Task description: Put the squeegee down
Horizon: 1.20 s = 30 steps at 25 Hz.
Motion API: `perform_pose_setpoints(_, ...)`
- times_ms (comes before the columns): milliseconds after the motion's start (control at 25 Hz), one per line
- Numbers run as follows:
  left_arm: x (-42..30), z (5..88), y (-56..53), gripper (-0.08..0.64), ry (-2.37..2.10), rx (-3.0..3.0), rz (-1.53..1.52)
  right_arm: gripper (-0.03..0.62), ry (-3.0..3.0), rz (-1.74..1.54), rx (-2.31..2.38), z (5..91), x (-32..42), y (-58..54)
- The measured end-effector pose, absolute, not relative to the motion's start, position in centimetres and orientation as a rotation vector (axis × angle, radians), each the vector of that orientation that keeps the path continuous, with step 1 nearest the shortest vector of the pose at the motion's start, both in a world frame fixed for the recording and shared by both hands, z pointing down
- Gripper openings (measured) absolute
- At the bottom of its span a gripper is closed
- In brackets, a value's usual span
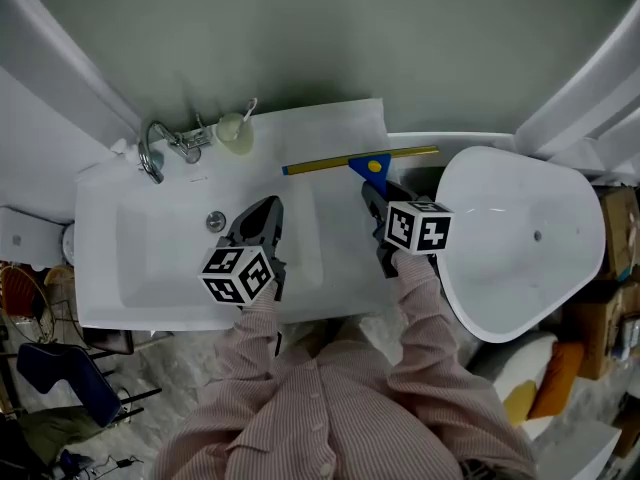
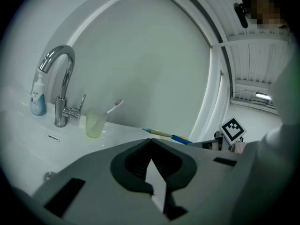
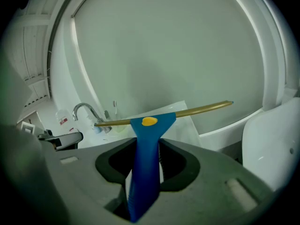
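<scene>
Jaws of the right gripper (image 3: 144, 145) are pressing on the blue handle of the squeegee (image 3: 149, 125) from both sides, standing fairly wide apart because the handle is filling the gap between them. In the head view the squeegee is showing just right of centre. Its brass-coloured bar is running left to right over the back right corner of the white sink (image 1: 110, 258), with its right end reaching toward the white tub (image 1: 520, 238) at the right of the frame. Whether the bar is touching the sink top is not something the views are settling. The left gripper (image 1: 266, 208) is hanging over the basin at the centre of the head view, near the drain (image 1: 216, 220). Its jaws are meeting at the tips and are holding nothing. At the upper left of that view the chrome tap (image 1: 160, 148) is arching over the basin. A pale green cup (image 1: 236, 133) is standing just right of the tap, with a toothbrush (image 2: 114, 106) leaning out of it. In the left gripper view a small bottle (image 2: 38, 97) is standing to the left of the tap. Striped pink sleeves (image 1: 420, 308) are filling the bottom of the head view.
</scene>
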<state>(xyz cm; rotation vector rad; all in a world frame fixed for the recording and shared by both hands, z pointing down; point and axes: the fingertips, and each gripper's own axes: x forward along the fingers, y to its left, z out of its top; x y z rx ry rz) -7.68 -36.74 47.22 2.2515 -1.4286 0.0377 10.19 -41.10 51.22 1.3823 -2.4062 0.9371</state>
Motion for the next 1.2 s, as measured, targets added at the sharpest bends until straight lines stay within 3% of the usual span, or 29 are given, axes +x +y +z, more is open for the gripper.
perform_pose_setpoints(1200,-6.7,57.0,-39.8,0.002,-1.239,2.076,0.132,0.135,-2.075,0.773,1.289,60.5,8.3,-44.7)
